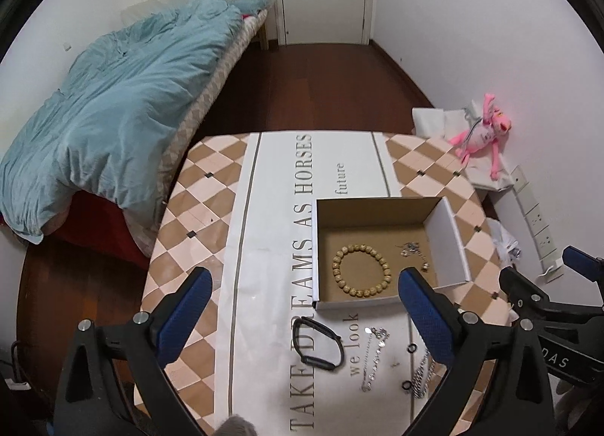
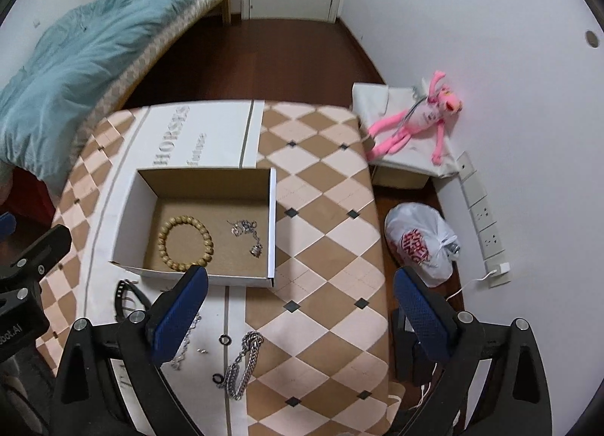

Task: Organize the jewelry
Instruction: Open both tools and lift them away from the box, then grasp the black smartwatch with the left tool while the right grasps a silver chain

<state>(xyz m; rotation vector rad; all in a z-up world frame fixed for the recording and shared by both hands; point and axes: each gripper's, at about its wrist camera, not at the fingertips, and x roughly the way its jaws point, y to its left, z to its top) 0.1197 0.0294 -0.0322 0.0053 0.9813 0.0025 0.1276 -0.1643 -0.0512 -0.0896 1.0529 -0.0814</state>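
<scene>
An open cardboard box (image 1: 449,239) (image 2: 272,224) sits on the table. In it lie a wooden bead bracelet (image 1: 361,270) (image 2: 185,242) and a thin silver chain (image 1: 413,253) (image 2: 247,233). On the table in front of the box lie a black band (image 1: 319,344) (image 2: 126,298), a thin silver necklace (image 1: 373,355), a thick silver chain (image 1: 422,379) (image 2: 243,366) and two small black rings (image 1: 410,348) (image 2: 225,340). My left gripper (image 1: 302,315) is open and empty above these. My right gripper (image 2: 302,315) is open and empty over the table's right part.
The table (image 2: 324,247) has a brown and cream diamond cloth and a white printed sheet (image 1: 287,171). A bed with a blue quilt (image 1: 113,103) stands to the left. A pink plush toy (image 2: 419,122) and a white plastic bag (image 2: 421,243) lie right of the table.
</scene>
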